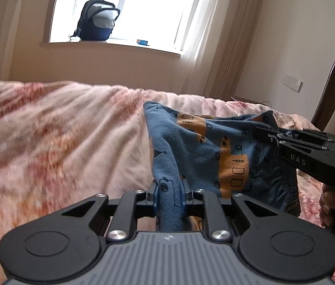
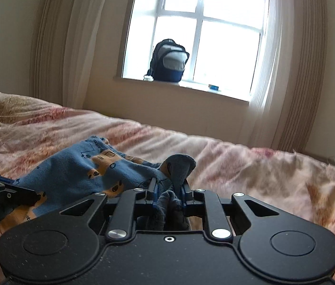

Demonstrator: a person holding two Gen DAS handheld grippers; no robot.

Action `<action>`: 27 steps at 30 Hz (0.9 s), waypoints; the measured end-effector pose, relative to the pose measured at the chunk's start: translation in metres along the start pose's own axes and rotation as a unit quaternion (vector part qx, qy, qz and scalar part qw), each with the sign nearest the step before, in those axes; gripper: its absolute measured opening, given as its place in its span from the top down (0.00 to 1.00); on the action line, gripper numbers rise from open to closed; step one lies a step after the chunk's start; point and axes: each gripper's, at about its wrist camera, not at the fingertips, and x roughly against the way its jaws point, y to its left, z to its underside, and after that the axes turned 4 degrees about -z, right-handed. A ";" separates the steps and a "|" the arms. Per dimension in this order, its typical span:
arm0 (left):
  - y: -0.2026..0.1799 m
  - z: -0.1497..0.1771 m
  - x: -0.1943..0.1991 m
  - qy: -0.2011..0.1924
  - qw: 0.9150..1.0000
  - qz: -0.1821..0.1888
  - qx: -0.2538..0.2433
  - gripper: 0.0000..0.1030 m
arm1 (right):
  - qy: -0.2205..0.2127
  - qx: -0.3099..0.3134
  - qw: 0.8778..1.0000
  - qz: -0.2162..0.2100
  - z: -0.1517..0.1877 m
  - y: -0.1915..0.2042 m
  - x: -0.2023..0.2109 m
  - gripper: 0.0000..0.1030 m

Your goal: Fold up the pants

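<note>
Pants (image 1: 191, 147) – pinched betw. both grippers' fingers (image 2: 152, 190)

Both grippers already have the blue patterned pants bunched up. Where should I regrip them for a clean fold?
Regrip the blue-and-orange patterned pants at the gathered elastic waistband, coming from the right gripper side. That edge is straight and thick; the left gripper pinches a loose mid-fabric ridge.

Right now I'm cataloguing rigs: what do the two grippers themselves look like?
The left gripper and right gripper match: matte black linkage bars, silver rivets, two round black discs, blue-edged pads. The left has a ribbed grey plate; the right's is plain black. White "DAS" lettering marks the right gripper's side.
</note>
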 end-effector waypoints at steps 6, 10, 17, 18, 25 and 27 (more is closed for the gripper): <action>0.014 -0.039 -0.021 -0.034 0.999 -0.005 -0.012 0.82 | -0.038 0.007 0.999 0.012 -0.023 0.001 -0.020 0.82; 0.025 -0.050 -0.042 -0.051 0.999 -0.008 -0.004 0.82 | -0.057 -0.004 0.998 0.017 -0.036 -0.002 -0.042 0.83; 0.049 -0.051 -0.064 -0.050 0.999 -0.009 0.021 0.82 | -0.063 -0.012 0.998 0.007 -0.047 -0.001 -0.081 0.83; 0.053 -0.050 -0.068 -0.044 0.999 -0.008 0.029 0.82 | -0.060 -0.010 0.998 0.005 -0.046 0.000 -0.086 0.83; 0.066 -0.038 -0.085 -0.005 0.998 -0.002 0.058 0.82 | -0.027 0.000 1.000 -0.001 -0.031 0.008 -0.110 0.83; 0.065 -0.036 -0.086 -0.003 0.998 -0.002 0.058 0.82 | -0.020 0.001 1.000 -0.001 -0.028 0.009 -0.114 0.83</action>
